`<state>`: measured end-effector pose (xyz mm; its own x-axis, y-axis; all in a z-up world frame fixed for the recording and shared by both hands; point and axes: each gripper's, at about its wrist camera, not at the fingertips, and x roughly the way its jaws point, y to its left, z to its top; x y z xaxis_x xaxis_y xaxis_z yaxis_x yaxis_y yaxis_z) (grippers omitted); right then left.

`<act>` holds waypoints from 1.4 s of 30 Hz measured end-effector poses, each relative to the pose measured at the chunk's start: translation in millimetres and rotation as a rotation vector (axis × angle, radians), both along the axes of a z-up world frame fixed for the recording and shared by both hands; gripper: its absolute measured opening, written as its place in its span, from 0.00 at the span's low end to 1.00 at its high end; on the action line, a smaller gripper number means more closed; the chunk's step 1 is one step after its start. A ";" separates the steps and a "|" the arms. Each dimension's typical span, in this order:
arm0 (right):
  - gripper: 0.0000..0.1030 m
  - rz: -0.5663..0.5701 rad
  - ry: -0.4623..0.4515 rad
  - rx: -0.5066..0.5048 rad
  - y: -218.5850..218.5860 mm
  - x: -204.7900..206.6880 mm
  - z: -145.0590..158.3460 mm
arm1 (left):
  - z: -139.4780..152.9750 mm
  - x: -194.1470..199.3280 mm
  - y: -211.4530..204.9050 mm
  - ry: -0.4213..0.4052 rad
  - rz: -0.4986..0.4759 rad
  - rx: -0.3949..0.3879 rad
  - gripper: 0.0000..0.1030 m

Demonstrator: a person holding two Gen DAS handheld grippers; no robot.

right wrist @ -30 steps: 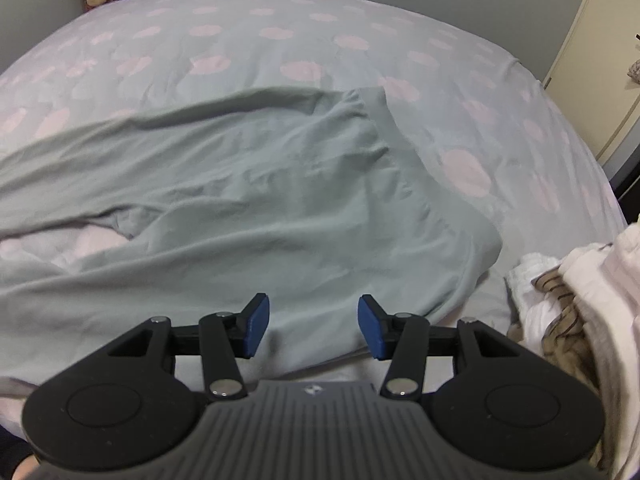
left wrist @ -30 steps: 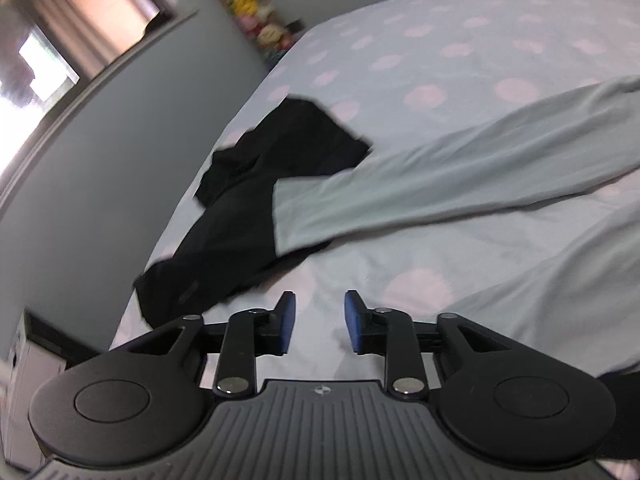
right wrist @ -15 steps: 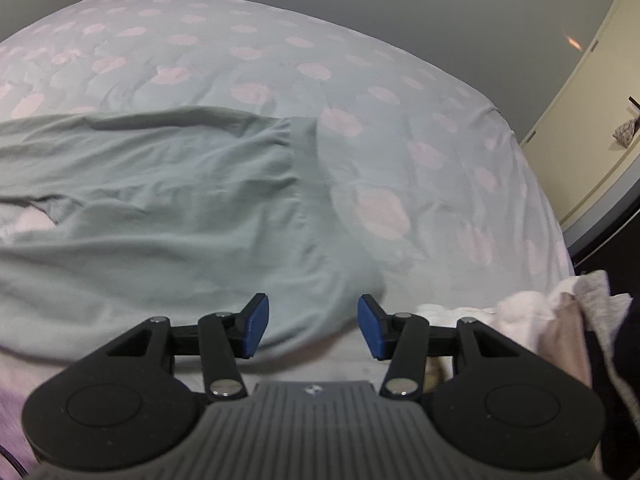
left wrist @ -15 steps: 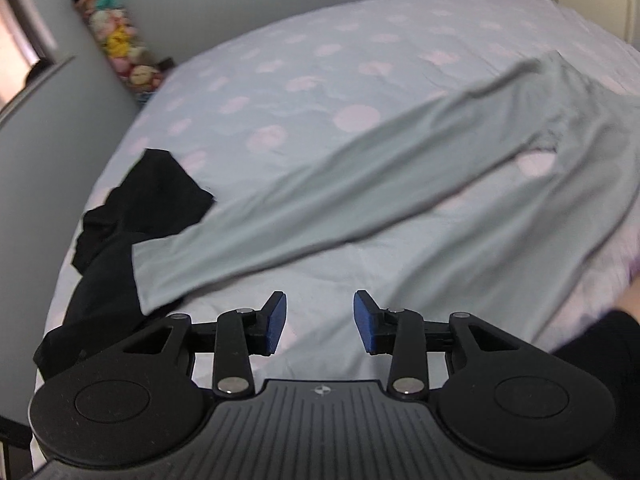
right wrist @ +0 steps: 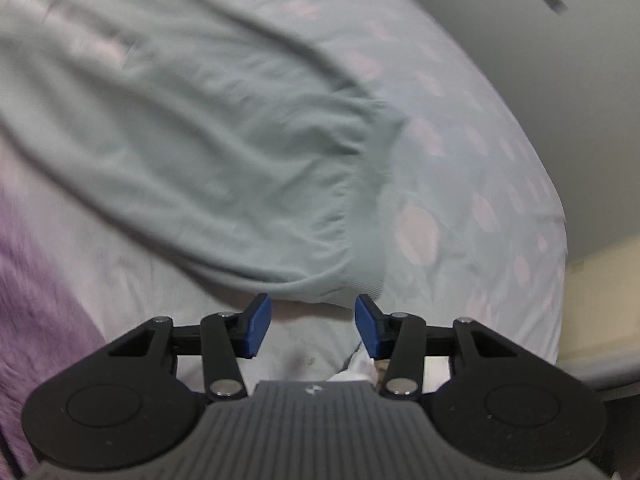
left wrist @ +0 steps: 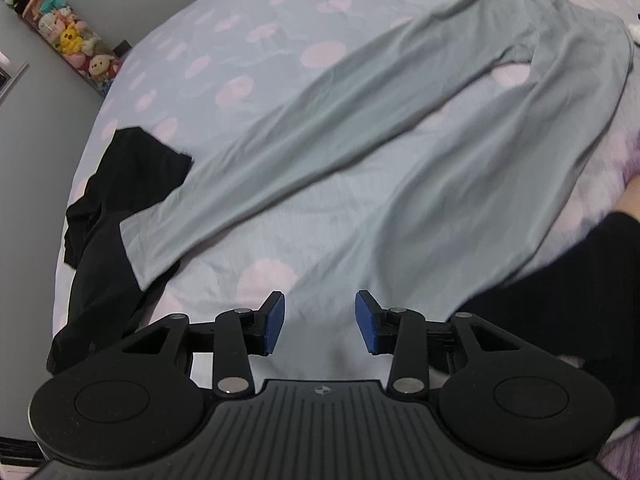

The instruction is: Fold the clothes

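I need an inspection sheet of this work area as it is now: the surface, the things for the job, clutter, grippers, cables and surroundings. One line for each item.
Surface: bed with a pale blue cover with pink dots, lightly wrinkled.
Job's things: grey-green trousers spread flat, legs apart, not yet folded; one hem lies over a black garment at the bed's edge.
Clutter: pale crumpled clothes behind the right gripper; purple fabric at the near side.
Grippers: left gripper open over bare cover, holds nothing; right gripper closing, nothing between its fingers, just short of the waistband.
Cables: nothing seen.
Surroundings: grey wall, row of soft toys by it, a black sleeve.
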<state>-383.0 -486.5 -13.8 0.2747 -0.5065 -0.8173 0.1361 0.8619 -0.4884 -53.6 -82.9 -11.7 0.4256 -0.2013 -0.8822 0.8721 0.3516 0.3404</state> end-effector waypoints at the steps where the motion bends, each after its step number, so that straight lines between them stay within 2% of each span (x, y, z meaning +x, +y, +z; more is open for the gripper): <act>1: 0.46 0.039 0.038 -0.013 3.3 3.0 -5.2 | 0.2 0.6 2.7 -0.001 0.006 0.008 0.36; 6: 0.46 0.258 0.205 -0.117 21.5 9.9 -26.2 | 0.8 3.6 14.8 0.009 0.020 0.046 0.37; 9: 0.44 0.297 0.237 -0.168 18.9 14.4 -35.7 | -1.1 2.7 19.3 0.030 -0.023 0.072 0.37; 12: 0.42 0.326 0.248 -0.136 19.6 17.2 -42.4 | 1.3 -1.4 24.5 0.053 -0.085 0.072 0.37; 13: 0.40 0.334 0.262 -0.133 20.3 18.1 -45.8 | 2.4 -2.4 26.7 0.065 -0.104 0.069 0.39; 15: 0.19 0.333 0.290 -0.138 20.4 18.8 -53.5 | 3.8 -3.4 30.9 0.090 -0.139 0.064 0.43; 21: 0.02 0.243 0.242 -0.194 13.1 23.3 -47.1 | -2.1 1.7 41.2 0.125 -0.188 0.110 0.44; 27: 0.01 -0.048 0.138 -0.294 -23.4 27.9 -15.4 | -9.6 13.0 47.7 0.168 -0.181 0.114 0.45; 30: 0.01 -0.129 0.147 -0.349 -35.8 32.8 -12.7 | -19.8 10.8 42.6 0.184 -0.238 0.134 0.46; 35: 0.01 -0.121 0.181 -0.330 -35.2 38.6 -21.8 | -45.9 12.2 27.5 0.184 -0.316 0.213 0.46; 40: 0.01 -0.121 0.185 -0.327 -33.1 35.7 -25.2 | -77.7 16.4 10.6 0.200 -0.347 0.293 0.45; 42: 0.01 -0.117 0.184 -0.325 -34.3 34.9 -26.0 | -88.2 14.4 6.4 0.188 -0.342 0.309 0.41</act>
<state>-348.1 -520.8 -39.8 0.0630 -0.7661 -0.6396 0.1092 0.6423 -0.7586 -39.2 -76.5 -99.9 0.2088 -0.0184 -0.9778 0.9761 -0.0576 0.2096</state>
